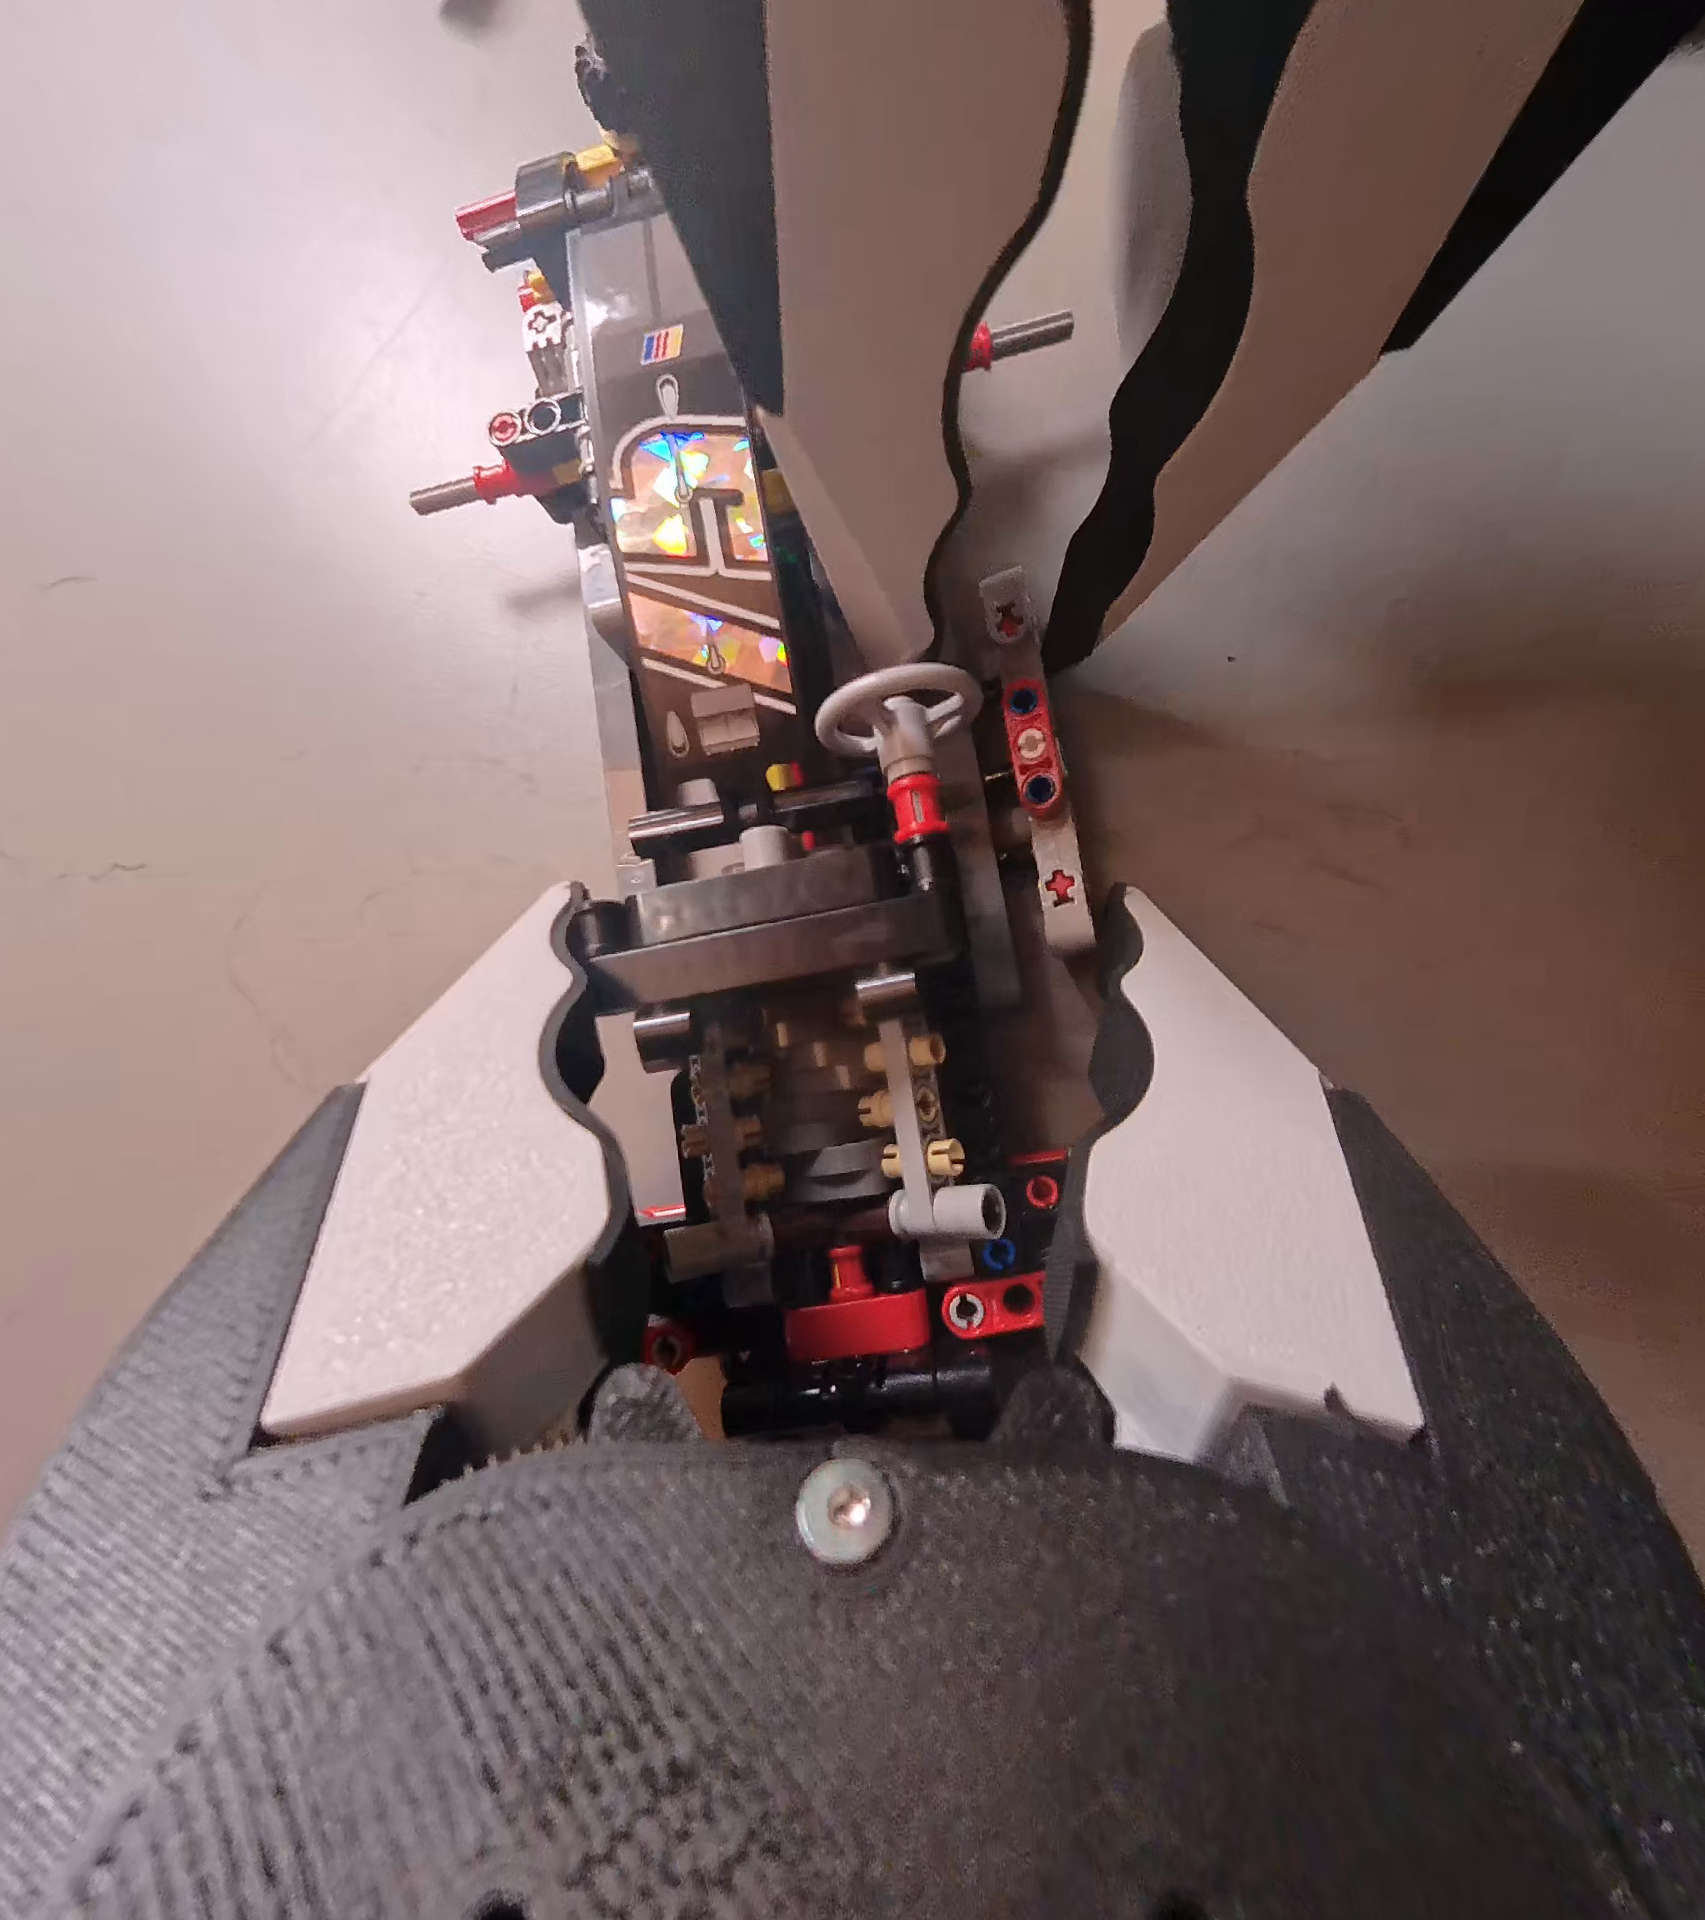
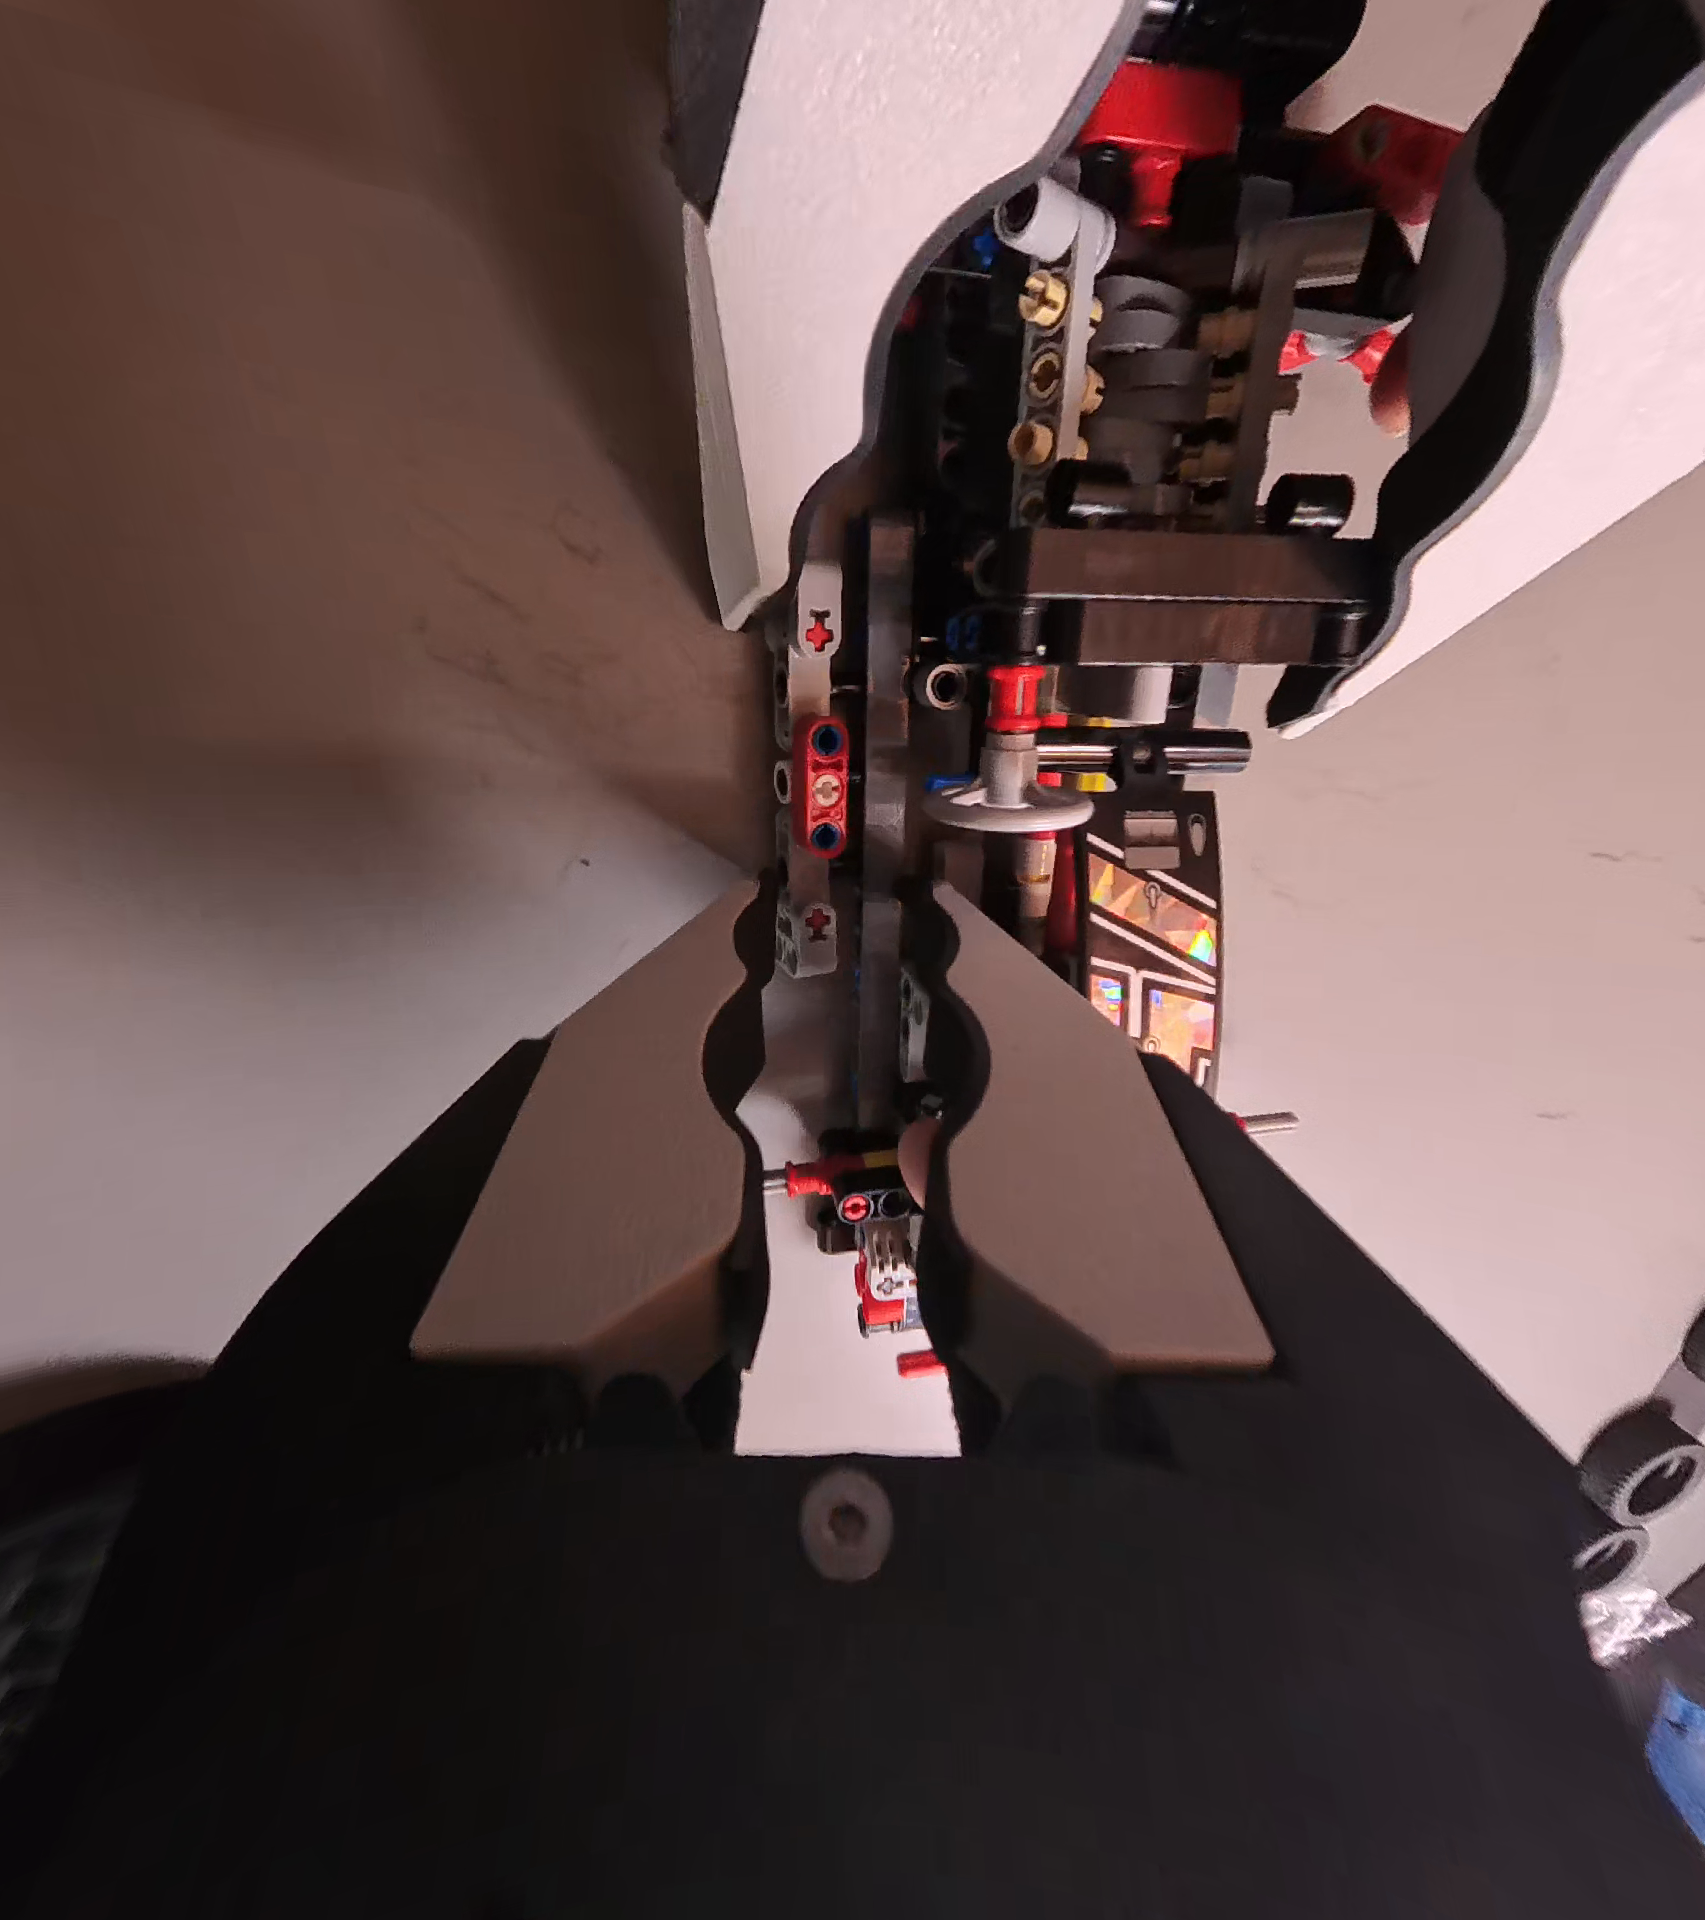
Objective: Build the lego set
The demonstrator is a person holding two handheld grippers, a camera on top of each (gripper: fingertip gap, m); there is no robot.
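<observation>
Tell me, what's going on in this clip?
A person with two handheld grippers is building a lego car on a table. The left gripper clamps the engine end; the right gripper grips the other end by a side panel. The steering wheel is fitted. Loose tyres wait nearby.

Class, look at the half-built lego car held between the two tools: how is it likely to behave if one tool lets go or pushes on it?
The lego car is long and narrow, gripped at both ends, so releasing the left tool would probably let it sag or swing. Thin parts like the grey steering wheel and side axles look likely to snag or pop off. Otherwise it seems fairly stiff.
</observation>
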